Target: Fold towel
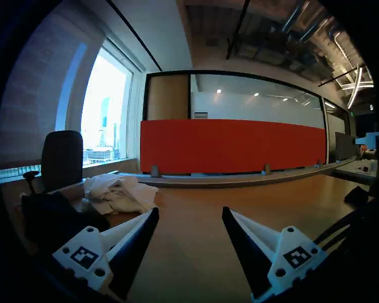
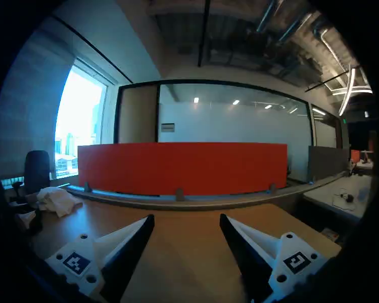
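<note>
The white towel (image 1: 120, 194) lies crumpled in a heap at the far left corner of the wooden desk (image 1: 199, 262), near the red partition (image 1: 232, 146) and a black office chair (image 1: 61, 159). In the right gripper view it sits well off at the desk's left edge (image 2: 58, 200). The left gripper (image 1: 190, 209) is spread wide above bare wood, holding nothing. The right gripper (image 2: 187, 217) is likewise spread, gripping nothing.

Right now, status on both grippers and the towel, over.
Left gripper open, empty, over the desk. Right gripper open, empty. Towel crumpled in a heap, far left of desk, untouched. Dark object beside it, near side.
</note>
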Demonstrator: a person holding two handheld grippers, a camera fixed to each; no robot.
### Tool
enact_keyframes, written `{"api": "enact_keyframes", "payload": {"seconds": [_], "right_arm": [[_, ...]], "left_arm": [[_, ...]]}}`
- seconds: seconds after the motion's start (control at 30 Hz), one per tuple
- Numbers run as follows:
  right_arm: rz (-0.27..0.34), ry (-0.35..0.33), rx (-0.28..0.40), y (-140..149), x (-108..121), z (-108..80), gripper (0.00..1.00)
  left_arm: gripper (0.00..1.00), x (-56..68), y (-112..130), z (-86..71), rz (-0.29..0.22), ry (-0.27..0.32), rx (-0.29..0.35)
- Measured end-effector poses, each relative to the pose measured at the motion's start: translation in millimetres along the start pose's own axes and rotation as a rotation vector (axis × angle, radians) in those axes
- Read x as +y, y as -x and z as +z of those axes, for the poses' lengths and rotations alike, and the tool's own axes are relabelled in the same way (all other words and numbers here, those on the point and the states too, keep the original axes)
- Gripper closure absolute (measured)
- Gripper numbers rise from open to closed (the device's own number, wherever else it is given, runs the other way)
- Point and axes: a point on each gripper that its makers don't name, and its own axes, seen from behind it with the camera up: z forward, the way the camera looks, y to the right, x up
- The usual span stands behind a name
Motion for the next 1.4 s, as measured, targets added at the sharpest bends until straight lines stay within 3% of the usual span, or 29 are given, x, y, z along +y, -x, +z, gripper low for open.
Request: {"api": "enact_keyframes", "payload": {"seconds": [0.4,0.97,1.4], "right_arm": [[-0.002,0.015,0.009,5.6,8.1,-2.5,0.00],[-0.030,0.012,0.016,10.4,8.7,0.2,0.00],[-0.010,0.045,0.015,46.7,34.7,0.0,0.00]], "left_arm": [[0.07,-3.8,12.3,-0.3,0.001,-0.002,0.001],[0.07,-2.6,11.9,-0.4,0.009,0.008,0.004],[0.07,-2.3,12.8,-0.7,0.009,0.008,0.004]]}}
